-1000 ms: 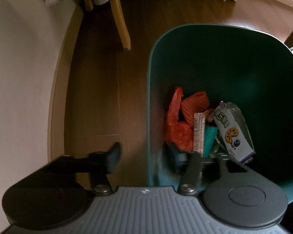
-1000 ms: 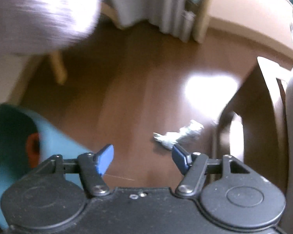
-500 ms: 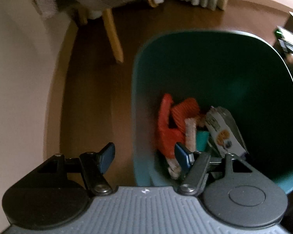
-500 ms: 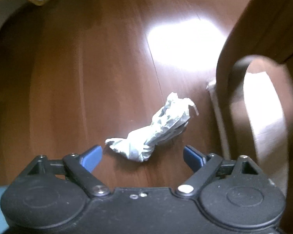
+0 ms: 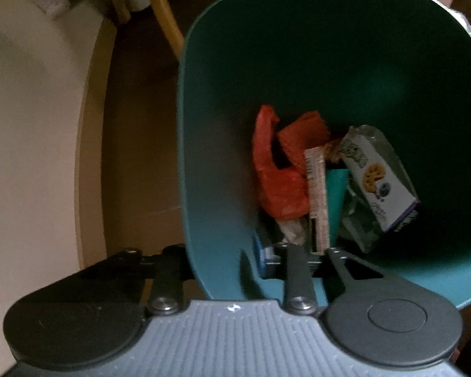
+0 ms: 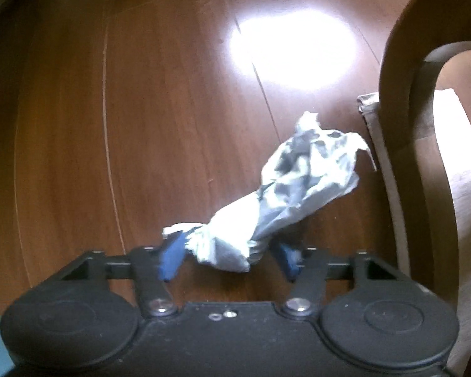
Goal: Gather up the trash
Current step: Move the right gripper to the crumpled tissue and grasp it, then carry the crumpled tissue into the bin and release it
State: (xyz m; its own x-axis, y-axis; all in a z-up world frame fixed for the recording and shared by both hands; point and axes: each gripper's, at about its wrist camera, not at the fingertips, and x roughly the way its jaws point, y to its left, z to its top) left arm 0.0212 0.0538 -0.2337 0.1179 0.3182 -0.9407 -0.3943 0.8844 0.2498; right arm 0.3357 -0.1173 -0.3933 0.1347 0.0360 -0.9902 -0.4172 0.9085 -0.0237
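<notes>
The left gripper [image 5: 223,259] is clamped on the near wall of the green bin [image 5: 298,47]. The right gripper [image 6: 229,256] stands spread around the near end of a crumpled paper wad [image 6: 285,194] on the floor [image 6: 141,110]. It seems the pick-up step; next, pinch it and carry it to the bin.

I see a dark brown wooden plank floor [image 6: 160,119] with a bright patch of light glare [image 6: 293,51] on it. A crumpled piece of white and grey paper [image 6: 285,194] lies directly on the boards. Just beside it, to the right, stands a curved wooden furniture piece [image 6: 405,144]. In the other view, a teal trash bin [image 5: 204,144] stands on the same floor, with a yellow wooden chair leg [image 5: 166,19] near it.
</notes>
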